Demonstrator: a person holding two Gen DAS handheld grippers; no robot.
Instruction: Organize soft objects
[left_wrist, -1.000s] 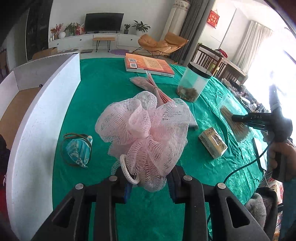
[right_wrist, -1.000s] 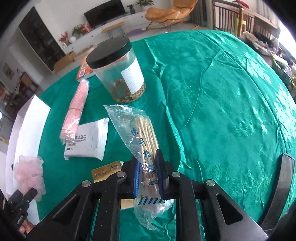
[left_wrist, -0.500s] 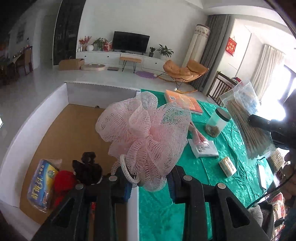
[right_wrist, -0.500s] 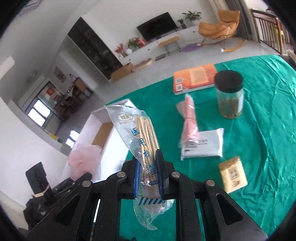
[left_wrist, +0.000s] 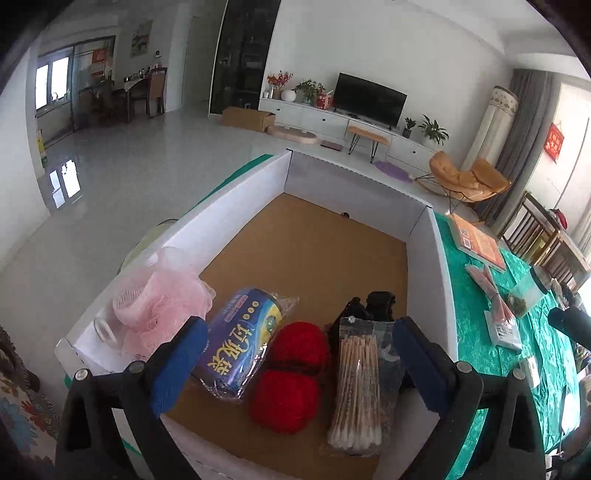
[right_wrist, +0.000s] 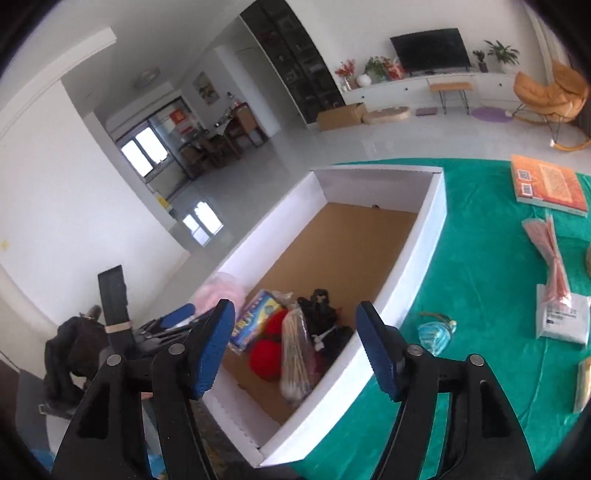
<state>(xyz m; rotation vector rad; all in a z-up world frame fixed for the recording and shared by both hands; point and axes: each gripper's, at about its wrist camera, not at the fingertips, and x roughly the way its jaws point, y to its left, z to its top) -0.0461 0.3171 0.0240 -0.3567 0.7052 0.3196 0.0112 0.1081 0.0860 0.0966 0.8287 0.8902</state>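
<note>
A white box with a brown floor stands on the green table. In it lie a pink mesh bath sponge at the near left corner, a blue tissue pack, red yarn balls, a black soft item and a bag of cotton swabs. My left gripper is open and empty above them. My right gripper is open and empty over the box's near end; the cotton swab bag lies below it.
On the green cloth right of the box lie a blue face mask, a pink bundle, a white wipes pack and an orange book. A clear jar stands further right. The table edge is at my left.
Both grippers moved left over the box and opened. The pink sponge left the left gripper and the cotton swab bag left the right gripper; both now lie in the box.
</note>
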